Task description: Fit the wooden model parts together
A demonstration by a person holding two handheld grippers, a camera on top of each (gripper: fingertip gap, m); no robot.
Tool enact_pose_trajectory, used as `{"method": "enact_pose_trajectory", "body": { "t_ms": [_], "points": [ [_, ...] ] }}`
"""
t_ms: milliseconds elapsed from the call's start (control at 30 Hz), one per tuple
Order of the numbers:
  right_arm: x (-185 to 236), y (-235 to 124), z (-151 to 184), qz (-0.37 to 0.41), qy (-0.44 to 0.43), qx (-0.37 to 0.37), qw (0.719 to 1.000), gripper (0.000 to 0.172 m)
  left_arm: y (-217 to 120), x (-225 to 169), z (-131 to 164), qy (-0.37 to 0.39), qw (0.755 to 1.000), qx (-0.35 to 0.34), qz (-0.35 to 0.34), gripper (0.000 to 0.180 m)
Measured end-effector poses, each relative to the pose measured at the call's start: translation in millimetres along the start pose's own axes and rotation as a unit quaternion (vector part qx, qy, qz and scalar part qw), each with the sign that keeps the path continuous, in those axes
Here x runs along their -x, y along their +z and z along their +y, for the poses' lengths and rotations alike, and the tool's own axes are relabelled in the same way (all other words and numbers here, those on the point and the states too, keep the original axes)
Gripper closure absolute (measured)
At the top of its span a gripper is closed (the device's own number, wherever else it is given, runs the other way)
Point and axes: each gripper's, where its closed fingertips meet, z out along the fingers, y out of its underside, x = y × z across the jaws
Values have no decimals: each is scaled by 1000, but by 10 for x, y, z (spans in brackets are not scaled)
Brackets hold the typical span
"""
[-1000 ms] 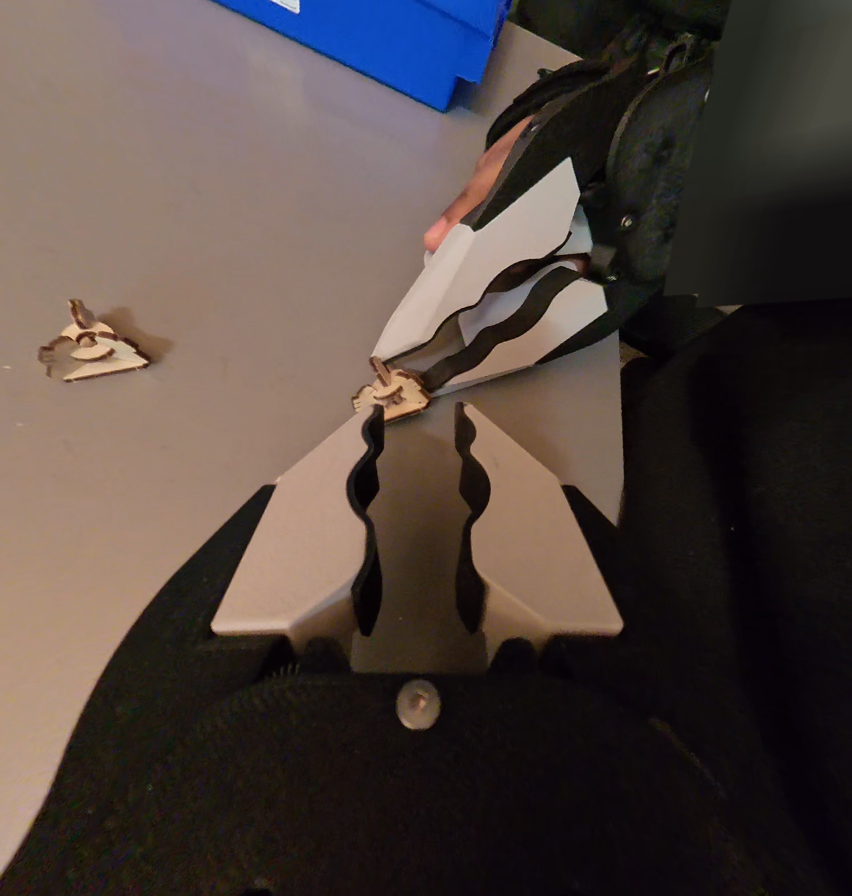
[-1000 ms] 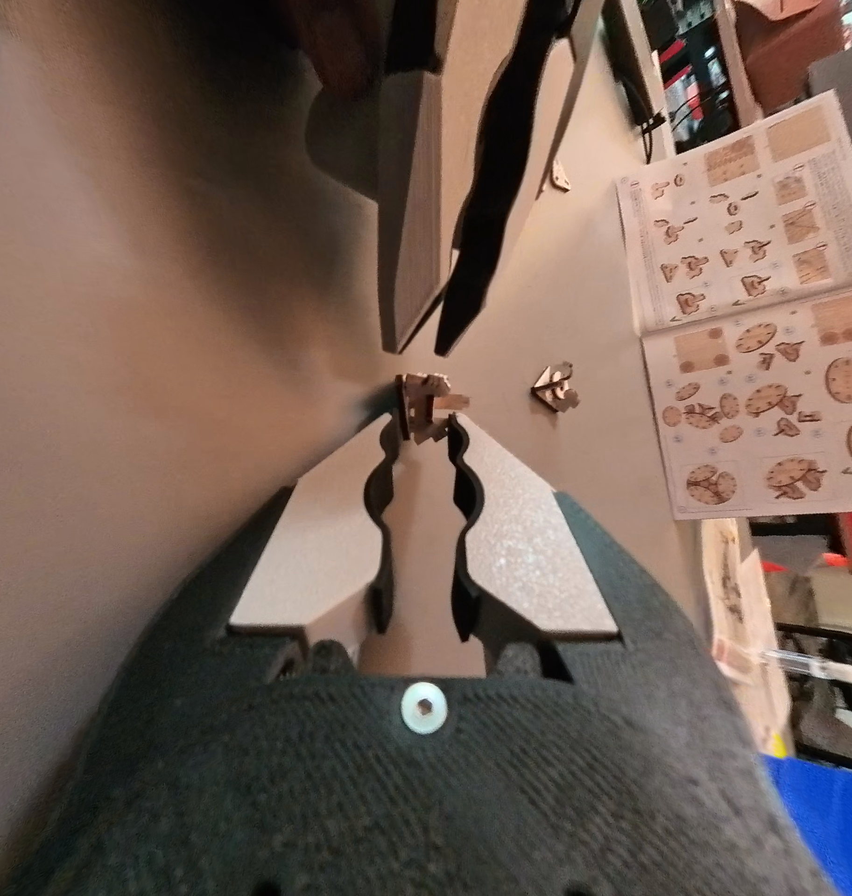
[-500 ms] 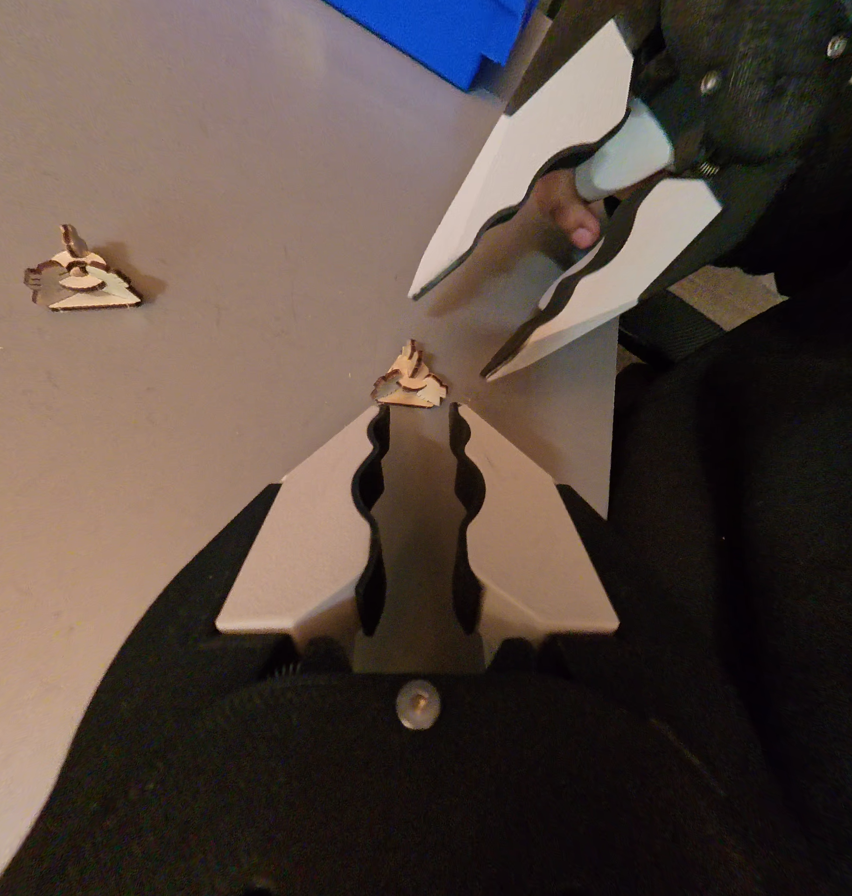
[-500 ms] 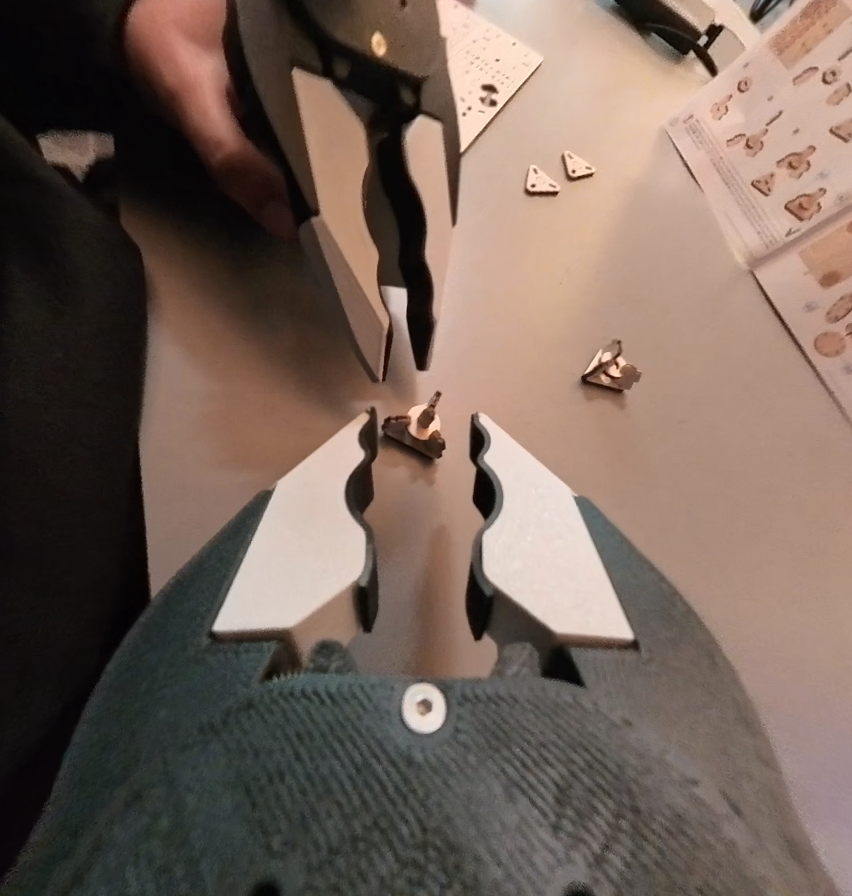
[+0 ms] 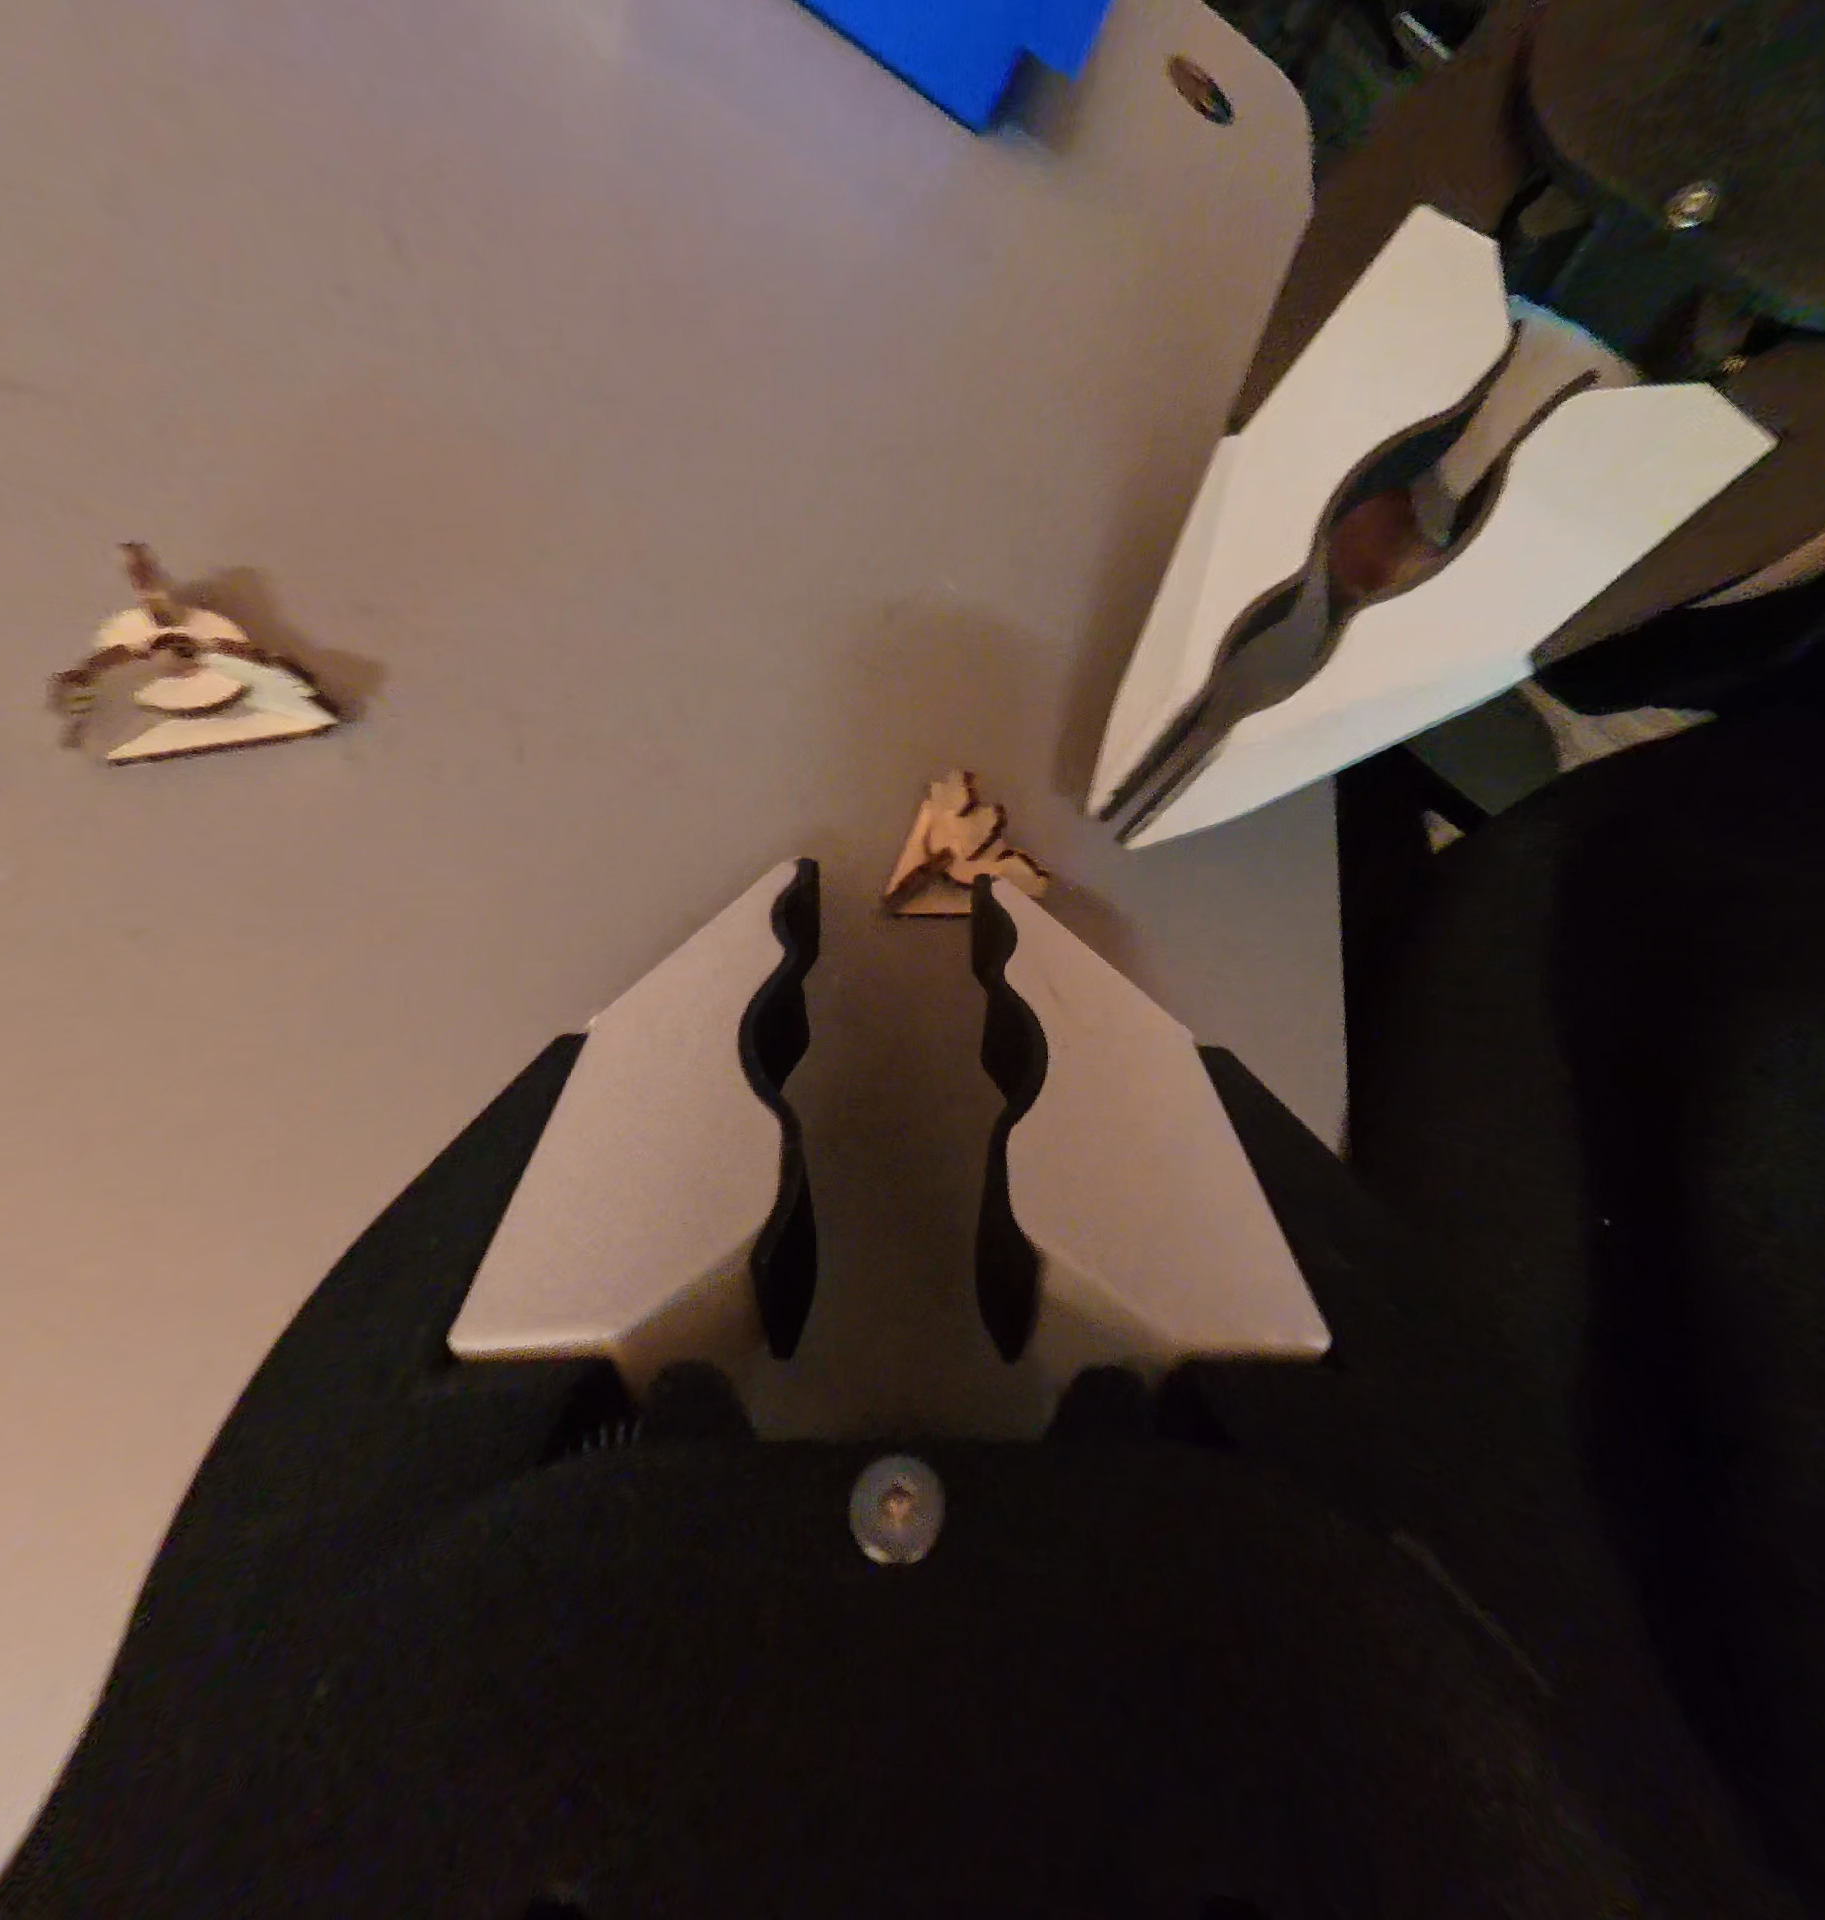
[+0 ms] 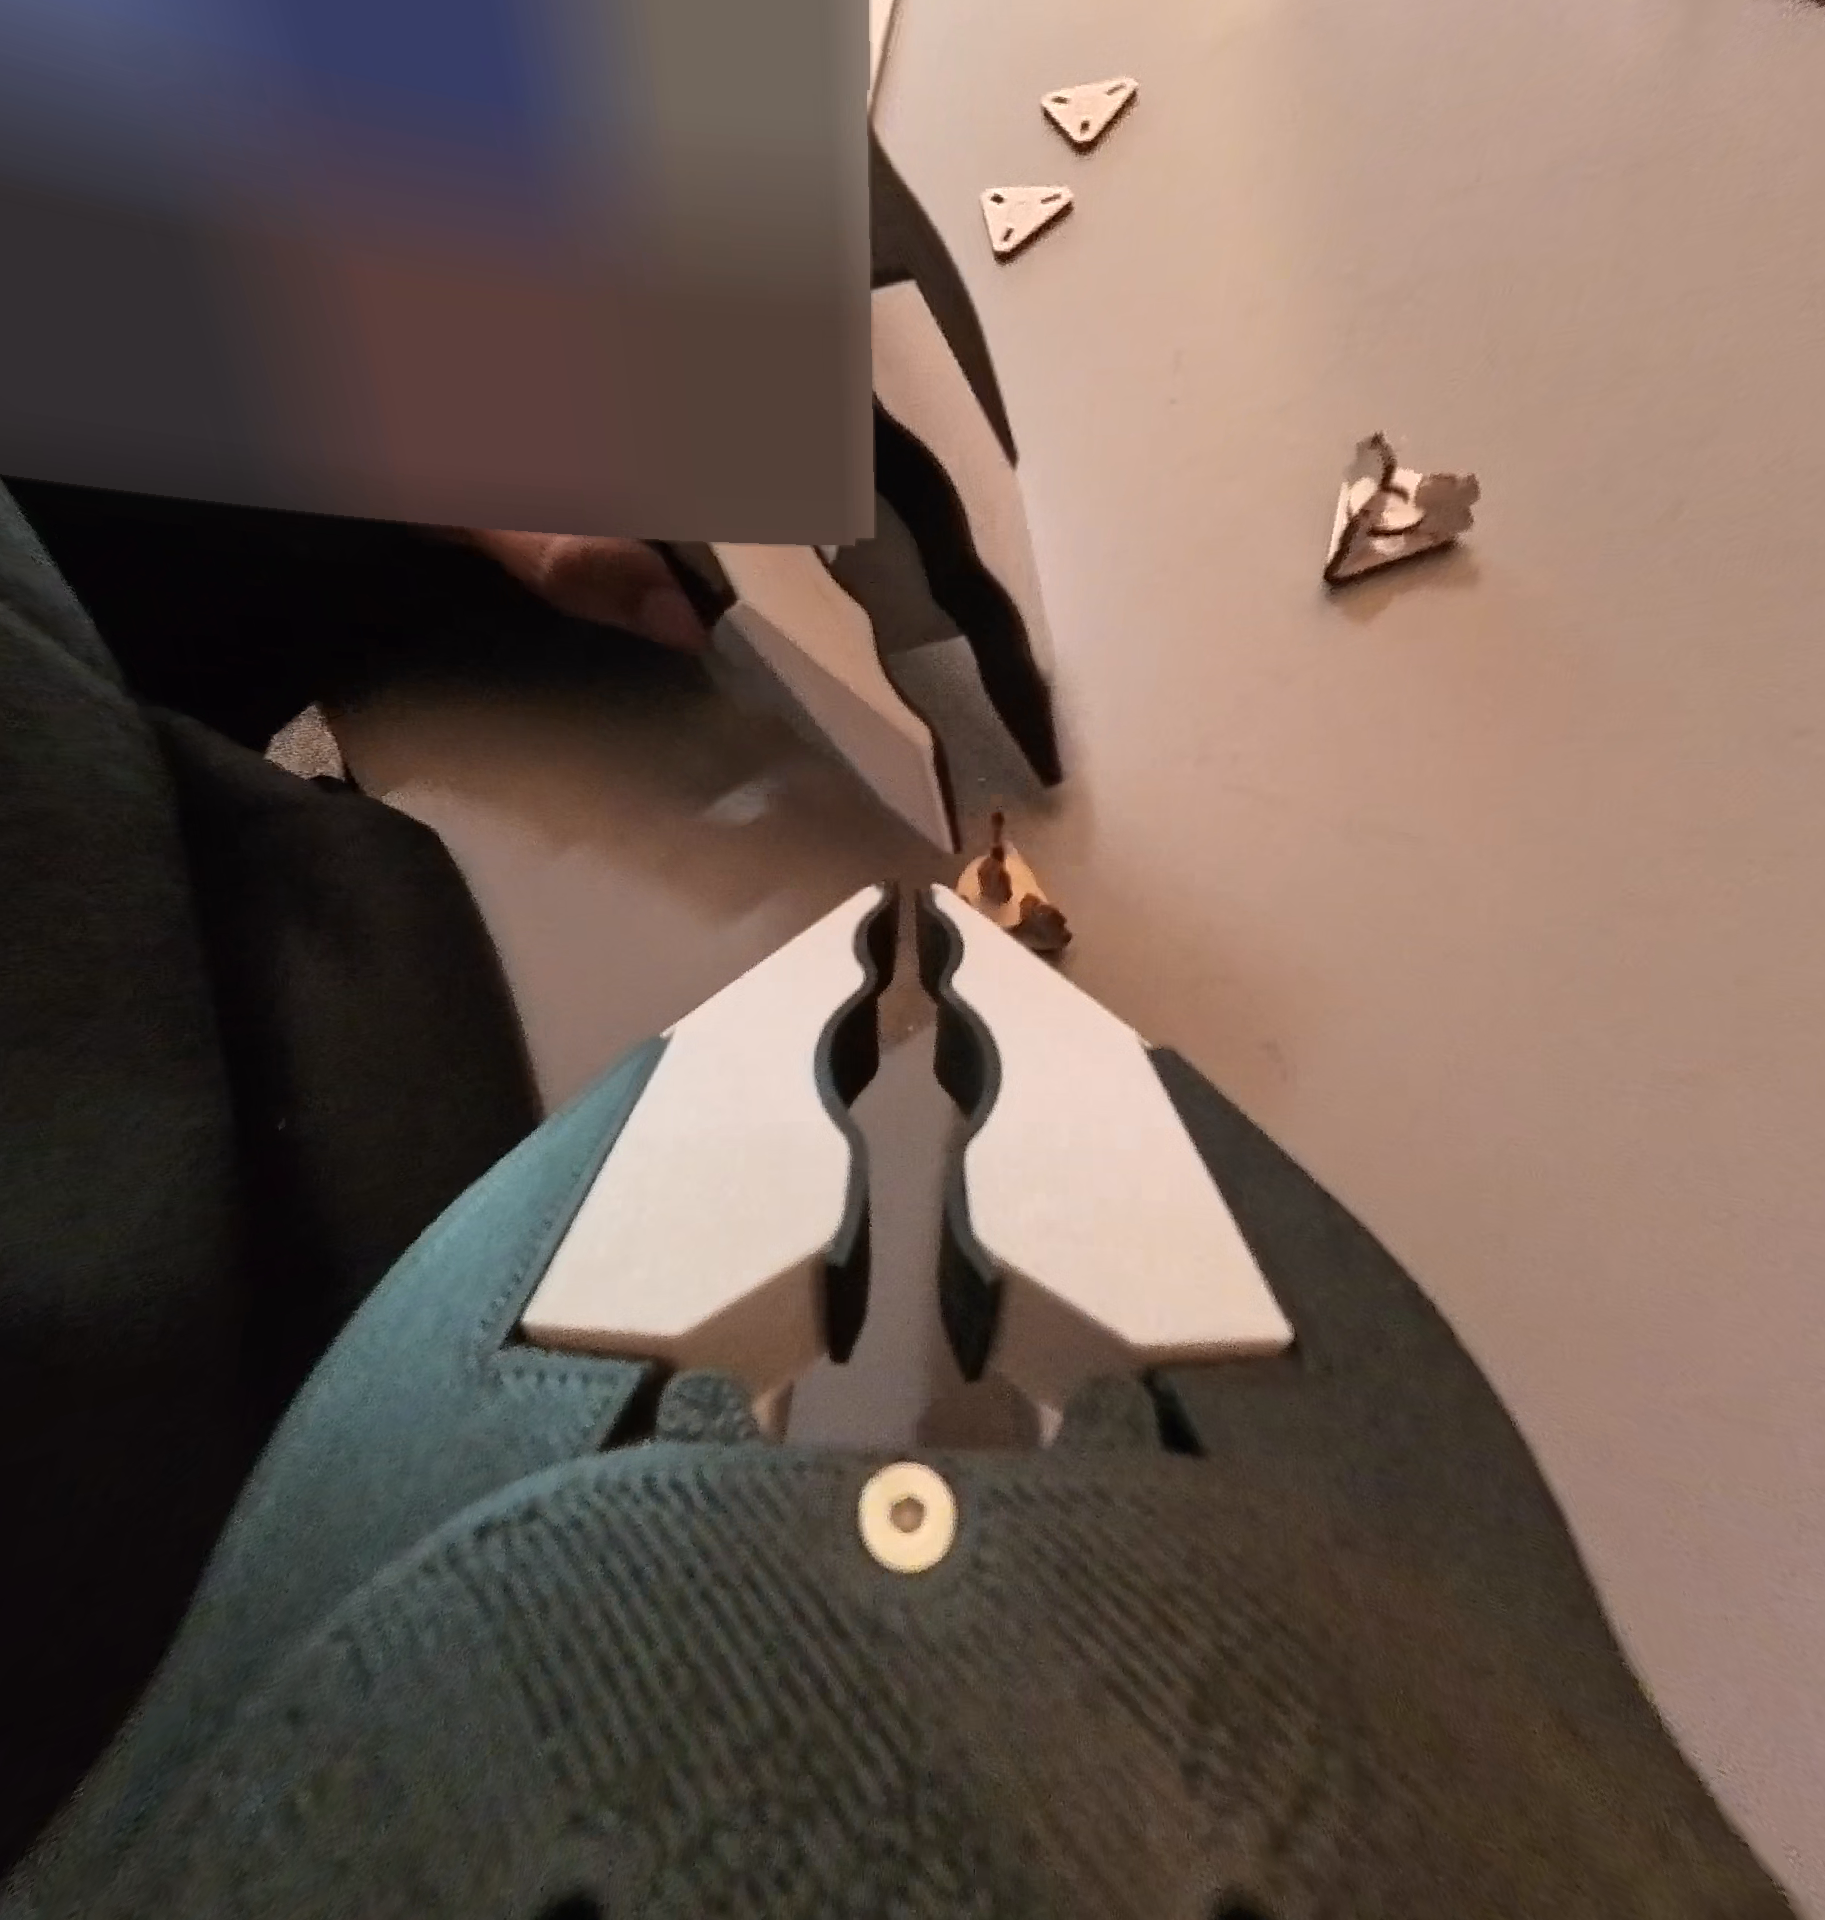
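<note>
A small wooden assembly (image 5: 955, 852) lies on the grey table (image 5: 575, 416), just beyond my left gripper's right fingertip (image 5: 983, 904). My left gripper (image 5: 892, 883) is open and holds nothing. My right gripper (image 5: 1116, 821) hangs shut to the right of the piece, near the table's edge. In the right wrist view my right gripper (image 6: 908, 899) has its pads together with nothing between them. The wooden assembly (image 6: 1012, 899) lies just to the right of its tips. The left gripper (image 6: 996, 805) points down at the piece from above.
A second wooden assembly (image 5: 191, 686) lies to the left and also shows in the right wrist view (image 6: 1391, 520). Two flat wooden triangles (image 6: 1090, 109) (image 6: 1022, 213) lie farther off. A blue bin (image 5: 960, 52) stands at the back. Dark clothing (image 6: 160, 935) borders the table. My two grippers' fingertips are within a few centimetres of each other.
My right gripper had the wooden assembly at its tips, opened and left it on the table, then drew back and shut on air. My left gripper stayed open by the piece.
</note>
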Motion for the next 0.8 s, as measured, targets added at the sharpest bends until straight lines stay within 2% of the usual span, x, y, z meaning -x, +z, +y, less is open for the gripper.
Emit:
{"method": "enact_pose_trajectory", "body": {
  "t_ms": [200, 333, 467, 667, 800],
  "points": [
    [-86, 80, 106, 42, -7, 41, 998, 167, 52, -251, 127, 2, 998, 31, 62, 157],
    [-124, 43, 121, 54, -27, 62, 996, 165, 19, -333, 147, -12, 996, 23, 83, 157],
    [-157, -9, 102, 54, -45, 73, 995, 163, -14, -230, 72, -26, 998, -5, 52, 157],
    [-209, 11, 155, 37, -71, 115, 990, 163, 75, -234, 48, -38, 999, -11, 20, 159],
    [-216, 30, 183, 24, -86, 133, 987, 168, 68, -221, 24, -37, 999, -21, 10, 170]
  ]
}}
